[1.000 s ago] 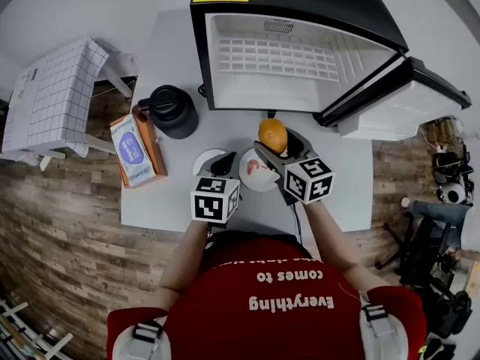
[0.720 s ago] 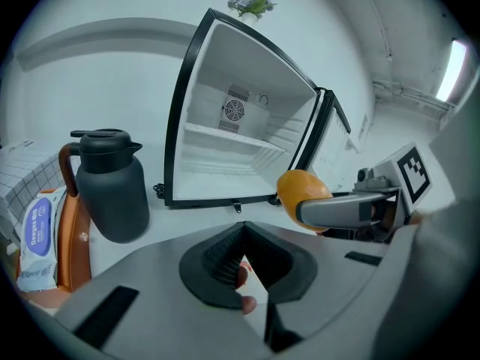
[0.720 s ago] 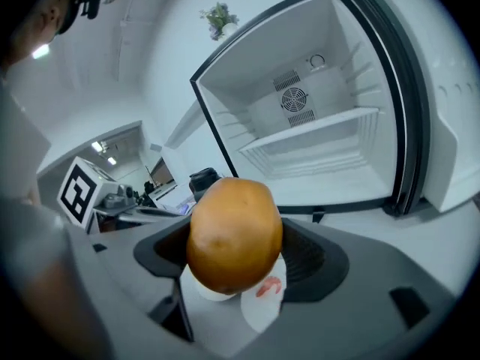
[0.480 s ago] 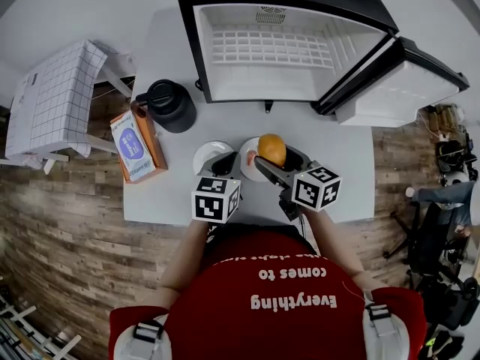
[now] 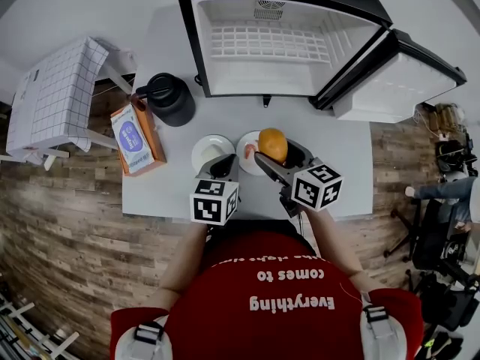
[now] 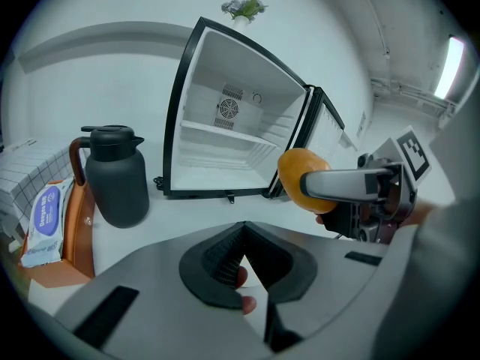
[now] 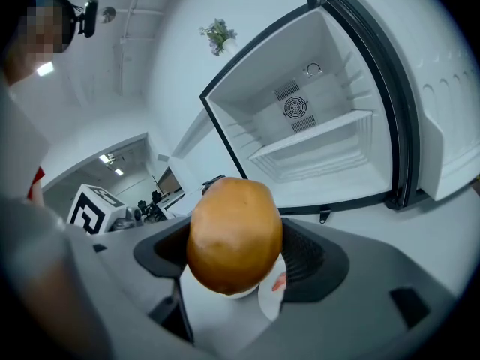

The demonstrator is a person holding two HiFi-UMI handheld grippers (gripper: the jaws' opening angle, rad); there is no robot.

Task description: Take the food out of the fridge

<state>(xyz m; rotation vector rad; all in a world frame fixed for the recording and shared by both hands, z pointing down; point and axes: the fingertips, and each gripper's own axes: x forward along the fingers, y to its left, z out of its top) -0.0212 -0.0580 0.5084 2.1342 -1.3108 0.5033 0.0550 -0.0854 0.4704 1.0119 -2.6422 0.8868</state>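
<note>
The small black fridge [image 5: 289,47] stands open on the white table [image 5: 341,171], its white inside bare in all views [image 6: 225,148] [image 7: 322,133]. My right gripper [image 5: 274,150] [image 7: 234,253] is shut on a round orange-brown food item [image 5: 273,144] [image 7: 234,235] [image 6: 302,178], held in the air over the right-hand white plate [image 5: 250,147], which bears a small pink piece [image 7: 279,282]. My left gripper [image 5: 223,163] [image 6: 241,265] is shut and holds nothing, at the near edge of the left, bare plate [image 5: 208,150].
The fridge door [image 5: 397,88] swings out to the right. A black jug [image 5: 171,100] [image 6: 116,175] and an orange box with a tissue pack [image 5: 133,137] sit at the table's left. A white gridded stand [image 5: 52,96] is beyond the left edge.
My right gripper has carried the orange-brown food away from the fridge front and toward me, and it now hangs over the right plate. The left gripper drifted slightly and stayed shut.
</note>
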